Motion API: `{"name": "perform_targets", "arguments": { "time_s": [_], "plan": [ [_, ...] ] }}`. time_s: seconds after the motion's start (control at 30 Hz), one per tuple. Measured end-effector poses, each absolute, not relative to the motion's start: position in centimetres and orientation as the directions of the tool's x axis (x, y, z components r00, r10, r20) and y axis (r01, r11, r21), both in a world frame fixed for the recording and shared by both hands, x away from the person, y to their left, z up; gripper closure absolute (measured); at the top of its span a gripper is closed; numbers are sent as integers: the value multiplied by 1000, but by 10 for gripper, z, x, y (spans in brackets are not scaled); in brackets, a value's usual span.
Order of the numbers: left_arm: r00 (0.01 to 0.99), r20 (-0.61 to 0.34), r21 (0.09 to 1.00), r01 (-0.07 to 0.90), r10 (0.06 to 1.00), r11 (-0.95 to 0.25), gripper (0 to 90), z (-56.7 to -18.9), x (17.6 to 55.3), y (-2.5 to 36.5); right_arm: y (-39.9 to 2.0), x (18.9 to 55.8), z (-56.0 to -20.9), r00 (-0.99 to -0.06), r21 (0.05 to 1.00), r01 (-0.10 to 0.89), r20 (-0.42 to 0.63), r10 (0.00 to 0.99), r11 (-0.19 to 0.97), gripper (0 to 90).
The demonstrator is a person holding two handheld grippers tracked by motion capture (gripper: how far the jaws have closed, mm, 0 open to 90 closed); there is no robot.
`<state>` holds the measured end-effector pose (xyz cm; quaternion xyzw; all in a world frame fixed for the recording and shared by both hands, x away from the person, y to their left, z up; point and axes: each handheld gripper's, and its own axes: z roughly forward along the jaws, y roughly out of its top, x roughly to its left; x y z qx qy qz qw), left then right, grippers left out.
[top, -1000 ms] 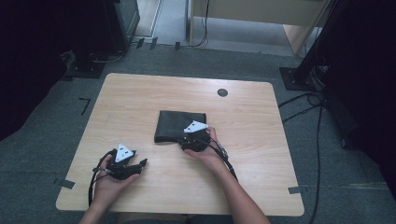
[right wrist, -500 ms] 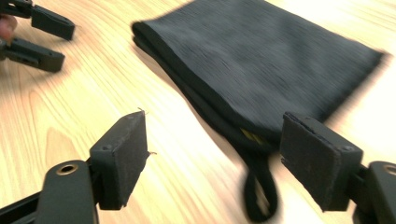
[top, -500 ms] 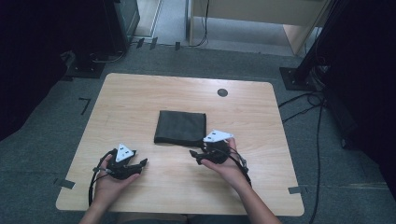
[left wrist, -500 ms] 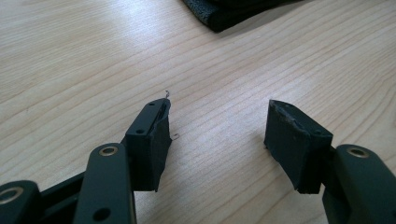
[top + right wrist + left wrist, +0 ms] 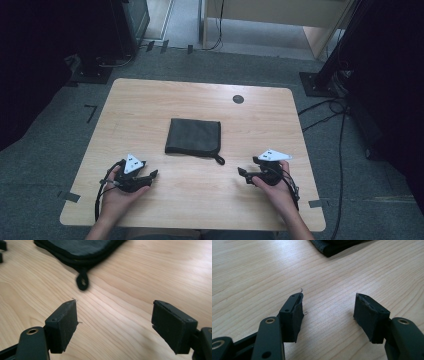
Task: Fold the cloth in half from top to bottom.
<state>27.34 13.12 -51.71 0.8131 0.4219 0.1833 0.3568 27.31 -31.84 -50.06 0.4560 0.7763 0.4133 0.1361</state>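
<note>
Wooden table; one dark cloth (folded); two grippers.

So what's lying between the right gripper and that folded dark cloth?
Nothing but bare wood. In the right gripper view, the right gripper stands open, and only tabletop separates it from the cloth and its hanging loop.

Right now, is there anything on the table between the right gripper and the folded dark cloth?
Nothing visible does. The right gripper, jaws open and empty after just opening, sits near the table's front edge. Only bare wood lies between it and the folded dark cloth, whose hanging loop points toward the jaws. The left gripper is off to the side.
</note>
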Motion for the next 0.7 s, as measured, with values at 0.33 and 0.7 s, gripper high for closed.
{"name": "perform_targets", "arguments": {
  "time_s": [0.33,0.7],
  "plan": [
    [577,-3,735,555,817,-389,405,-517,273,131,-346,262,-516,-489,726,645,150,859,241,211],
    [577,-5,734,557,817,-389,404,-517,274,131,-346,254,-520,-489,728,632,109,865,266,216]
  ]
}}
